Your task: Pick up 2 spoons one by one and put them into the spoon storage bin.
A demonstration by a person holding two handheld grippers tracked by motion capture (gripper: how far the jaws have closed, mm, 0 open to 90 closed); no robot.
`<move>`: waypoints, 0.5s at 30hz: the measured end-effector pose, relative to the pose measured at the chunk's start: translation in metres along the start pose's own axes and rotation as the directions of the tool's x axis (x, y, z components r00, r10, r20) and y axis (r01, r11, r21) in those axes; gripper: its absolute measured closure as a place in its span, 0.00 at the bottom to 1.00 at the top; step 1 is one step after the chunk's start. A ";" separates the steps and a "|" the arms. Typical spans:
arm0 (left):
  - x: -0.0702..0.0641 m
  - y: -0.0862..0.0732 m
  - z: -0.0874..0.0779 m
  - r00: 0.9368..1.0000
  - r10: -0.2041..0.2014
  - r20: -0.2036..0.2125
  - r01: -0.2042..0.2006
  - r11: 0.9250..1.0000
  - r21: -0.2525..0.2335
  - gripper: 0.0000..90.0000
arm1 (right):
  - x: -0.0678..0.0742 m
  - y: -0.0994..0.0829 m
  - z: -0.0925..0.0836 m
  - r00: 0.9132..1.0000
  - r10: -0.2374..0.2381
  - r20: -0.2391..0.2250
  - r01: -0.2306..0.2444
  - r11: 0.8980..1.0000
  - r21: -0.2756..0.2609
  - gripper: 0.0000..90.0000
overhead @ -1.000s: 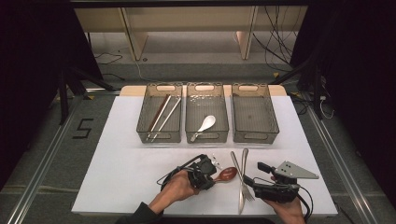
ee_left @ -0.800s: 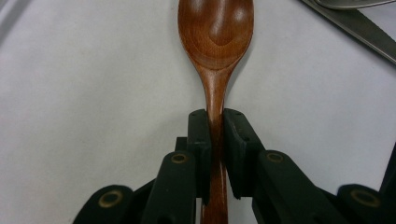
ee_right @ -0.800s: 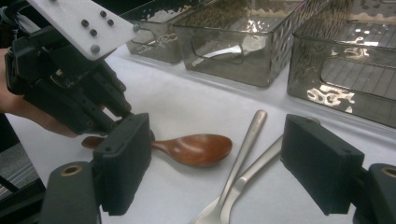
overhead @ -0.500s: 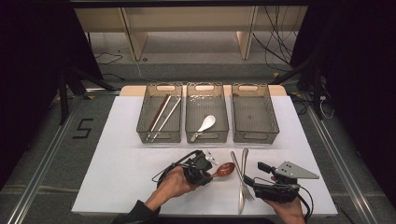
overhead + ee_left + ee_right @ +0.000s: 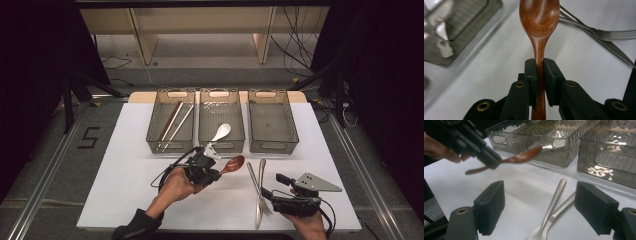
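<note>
My left gripper (image 5: 214,175) (image 5: 538,65) (image 5: 492,161) is shut on the handle of a brown wooden spoon (image 5: 232,164) (image 5: 539,22) (image 5: 520,157), held above the white table with its bowl pointing toward the middle bin (image 5: 221,122). That bin holds a white spoon (image 5: 220,132). My right gripper (image 5: 269,192) (image 5: 540,208) rests open near the table's front right, its jaws on either side of two metal forks (image 5: 258,185) (image 5: 551,213) lying on the table.
Three grey mesh bins stand in a row at the back. The left bin (image 5: 170,124) holds chopsticks (image 5: 171,122); nothing lies in the right bin (image 5: 272,122). The white table top (image 5: 125,165) ends close in front of both hands.
My left gripper has lifted the wooden spoon off the table and carried it up toward the bins. The right gripper has stayed put.
</note>
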State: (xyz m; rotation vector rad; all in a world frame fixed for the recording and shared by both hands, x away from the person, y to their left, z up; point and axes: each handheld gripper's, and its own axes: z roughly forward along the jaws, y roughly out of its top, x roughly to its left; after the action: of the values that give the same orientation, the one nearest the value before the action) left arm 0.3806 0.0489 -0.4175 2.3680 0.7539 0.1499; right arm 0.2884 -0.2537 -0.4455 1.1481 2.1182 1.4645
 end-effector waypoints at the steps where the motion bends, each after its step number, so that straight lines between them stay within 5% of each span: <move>1: 0.002 0.001 -0.003 1.000 -0.002 -0.006 0.002 1.000 -0.010 0.90 | 0.000 0.000 0.000 1.000 -0.001 0.001 0.001 1.000 -0.002 0.28; 15: 0.039 0.021 -0.023 0.995 -0.085 -0.047 0.079 0.990 -0.113 0.90 | -0.001 0.000 0.000 1.000 0.010 0.000 -0.010 1.000 -0.002 0.28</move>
State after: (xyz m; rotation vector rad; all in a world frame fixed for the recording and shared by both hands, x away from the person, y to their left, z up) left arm 0.4169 0.0698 -0.3894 2.2314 0.8446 0.2136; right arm 0.2891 -0.2544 -0.4458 1.1591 2.1136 1.4702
